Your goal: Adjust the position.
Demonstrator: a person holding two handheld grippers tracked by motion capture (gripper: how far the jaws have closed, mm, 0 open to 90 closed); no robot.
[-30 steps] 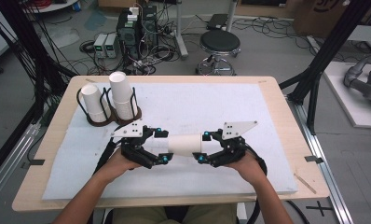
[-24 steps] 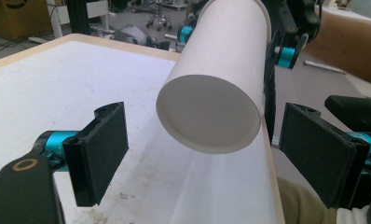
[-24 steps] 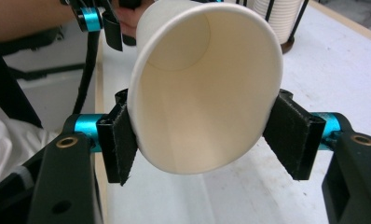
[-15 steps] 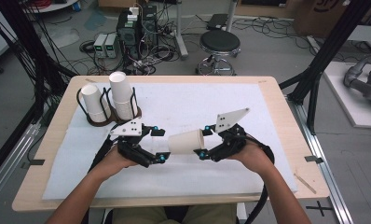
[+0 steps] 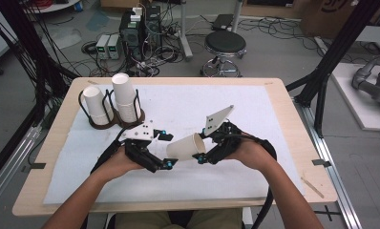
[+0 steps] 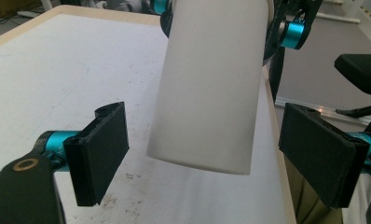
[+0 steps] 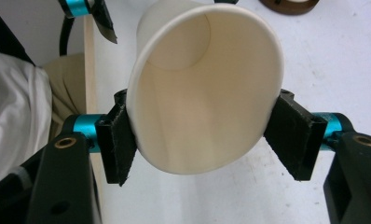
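Note:
A white paper cup [image 5: 185,147] hangs tilted above the mat near the table's front, between the two grippers. My right gripper [image 5: 201,149] is shut on it just below the rim. In the right gripper view both pads press the sides of the cup [image 7: 202,102], whose open mouth faces the camera; these jaws [image 7: 207,135] have just been opening slightly, with the cup still between them. My left gripper [image 5: 167,149] stands open around the cup's base. In the left gripper view the cup [image 6: 209,88] sits between the wide jaws [image 6: 207,154] with a gap on each side.
A dark wire holder [image 5: 107,125] at the back left of the table carries two stacks of paper cups [image 5: 125,98]. A white mat [image 5: 274,124] covers most of the wooden table [image 5: 298,143]. A stool [image 5: 225,44] and cables lie on the floor beyond.
My right hand has risen and swung toward the back, tipping the cup from level to tilted. The left hand has stayed almost where it was.

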